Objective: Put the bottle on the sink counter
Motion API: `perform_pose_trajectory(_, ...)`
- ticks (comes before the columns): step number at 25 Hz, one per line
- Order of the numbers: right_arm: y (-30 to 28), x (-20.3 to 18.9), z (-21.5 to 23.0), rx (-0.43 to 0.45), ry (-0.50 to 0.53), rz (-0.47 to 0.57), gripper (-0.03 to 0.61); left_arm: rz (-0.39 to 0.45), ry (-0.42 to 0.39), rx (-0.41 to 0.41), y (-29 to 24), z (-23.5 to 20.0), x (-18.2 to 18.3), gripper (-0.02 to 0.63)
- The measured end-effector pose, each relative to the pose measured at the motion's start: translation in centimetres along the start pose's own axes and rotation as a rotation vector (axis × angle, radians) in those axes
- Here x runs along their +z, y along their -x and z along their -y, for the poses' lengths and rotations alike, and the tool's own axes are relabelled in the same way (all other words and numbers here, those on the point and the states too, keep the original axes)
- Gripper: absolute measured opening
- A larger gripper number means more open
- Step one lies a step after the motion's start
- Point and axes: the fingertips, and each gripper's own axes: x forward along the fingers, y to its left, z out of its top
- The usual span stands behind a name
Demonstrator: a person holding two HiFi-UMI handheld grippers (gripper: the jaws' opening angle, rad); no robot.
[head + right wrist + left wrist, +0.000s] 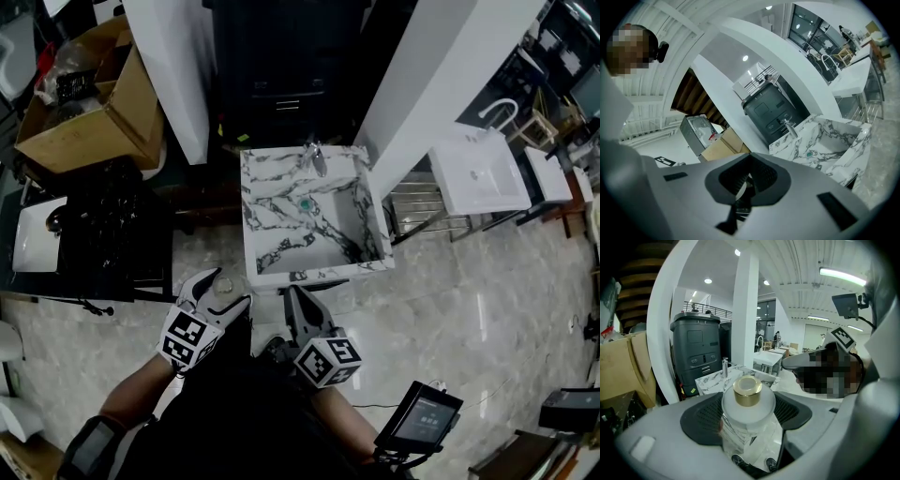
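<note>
Left gripper (pixel 223 289) clamps the frosted glass bottle with gold cap (pixel 747 405) round its body, probably weighty, slick and breakable, while right gripper (pixel 295 298) rides empty, jaws together.

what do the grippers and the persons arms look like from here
Left gripper: pale grey moulded fingers with black ribbed pads, plus a white cube bearing black square markers. Right gripper: same build and marker cube, its fingers looking darker grey in the head view. A black band wraps the left forearm; the clothing is dark.
</note>
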Motion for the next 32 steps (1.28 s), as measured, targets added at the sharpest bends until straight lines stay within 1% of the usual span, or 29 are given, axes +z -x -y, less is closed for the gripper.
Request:
perform_pose_trajectory(3,-1.5,0.6,0.6,-0.018,-0.002,0.003,-0.005,0.007,-0.011,-0.015,-1.1,-1.4,0.8,0.327)
perform_pose_trajectory(8,-4.7,1.8,1.5,-0.053,-0.009,0.012,-0.005,-0.009,-0.019,-0.051,-3.3,-4.3,1.6,0.327)
perform_pose_trajectory(13,-8.2,2.3,2.6,-0.084,-0.026,0.005,-0.005,-0.018,-0.02,-0.074,-5.6,-7.7,2.5,0.327)
perform_pose_trajectory(25,-14.9,2.2,4.2,-0.122,-0.07,-0.025,-0.005,-0.04,-0.013,-0.087,-9.6,-14.7,3.8,0.327)
perform_pose_trajectory(32,-17.7,3.0,4.0,-0.153,-0.054,-0.028,-0.005,-0.041,-0.005,-0.116,-11.3,-17.7,3.9,0.327)
